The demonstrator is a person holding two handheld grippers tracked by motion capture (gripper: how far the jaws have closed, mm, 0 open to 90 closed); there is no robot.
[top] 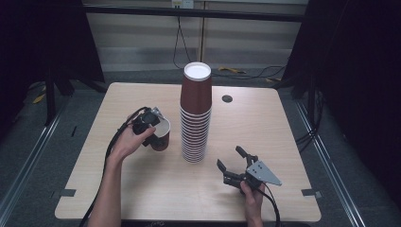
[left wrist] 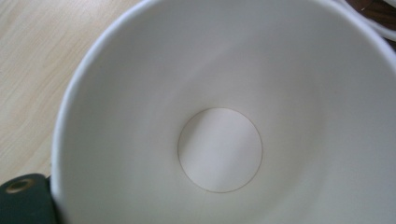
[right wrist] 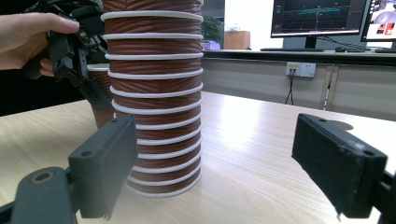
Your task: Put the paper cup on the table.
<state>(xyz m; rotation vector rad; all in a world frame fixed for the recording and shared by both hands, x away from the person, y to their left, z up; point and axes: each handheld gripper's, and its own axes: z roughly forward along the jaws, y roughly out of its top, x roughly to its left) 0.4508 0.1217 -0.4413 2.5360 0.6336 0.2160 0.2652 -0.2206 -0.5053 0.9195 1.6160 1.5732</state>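
Standing in the middle of my wooden table [top: 142, 189] is a tall stack of brown paper cups [top: 195, 116], turned upside down so that a white base faces up at the top and white rims ring its lower half. Just to the left of the stack sits a single brown cup [top: 162, 135], mouth up, white inside. My left hand [top: 128, 142] holds my left tongs [top: 152, 124] at the rim of this cup; from the camera on those tongs I look straight down into the cup's white inside to its round bottom, with one dark jaw at the lower left edge, outside the wall. Whether the jaws press on the rim I cannot tell. My right tongs [top: 239, 163] rest low near the front right part of the table, held by my right hand [top: 253, 194], their two black jaws spread wide with nothing between them, pointing toward the stack, which stands near but apart from them. A small dark round hole [top: 227, 99] lies in the tabletop behind the stack
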